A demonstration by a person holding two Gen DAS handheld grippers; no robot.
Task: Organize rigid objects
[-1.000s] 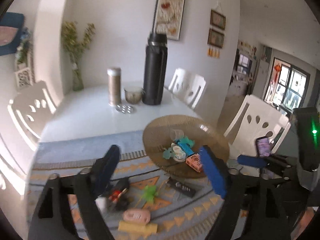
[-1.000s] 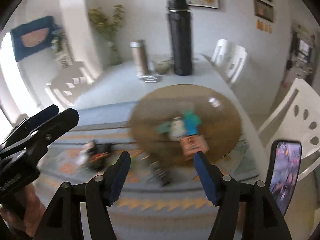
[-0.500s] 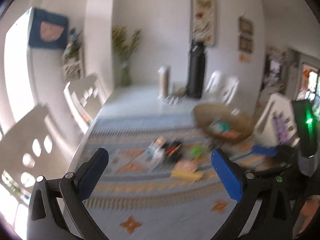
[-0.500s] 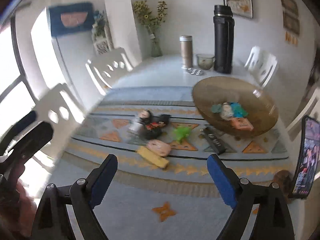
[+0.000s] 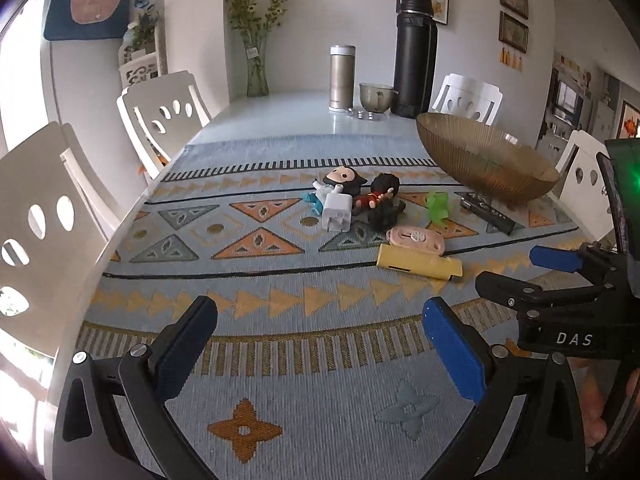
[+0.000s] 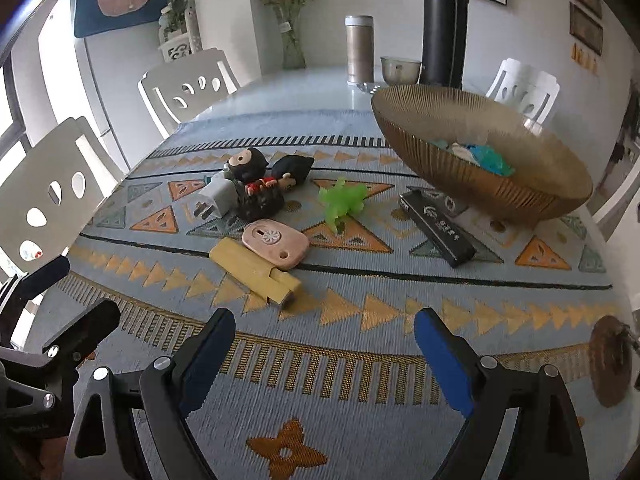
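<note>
Left wrist view: the left gripper (image 5: 320, 344) fills the bottom of the frame, fingers spread wide with nothing between them, over the patterned table (image 5: 280, 320). At centre lie a white charger (image 5: 337, 218), a yellow block (image 5: 418, 266) and a pink case (image 5: 415, 238); the amber bowl (image 5: 486, 160) sits upper right.

Right wrist view: the right gripper (image 6: 320, 354) at bottom centre has fingers spread, empty. A green toy (image 6: 344, 200) lies mid-frame, a black remote (image 6: 438, 228) right of it beside the bowl (image 6: 480, 176).

Left gripper (image 5: 320, 340), right gripper (image 6: 320, 344): black frames, blue pads, silver screws.
</note>
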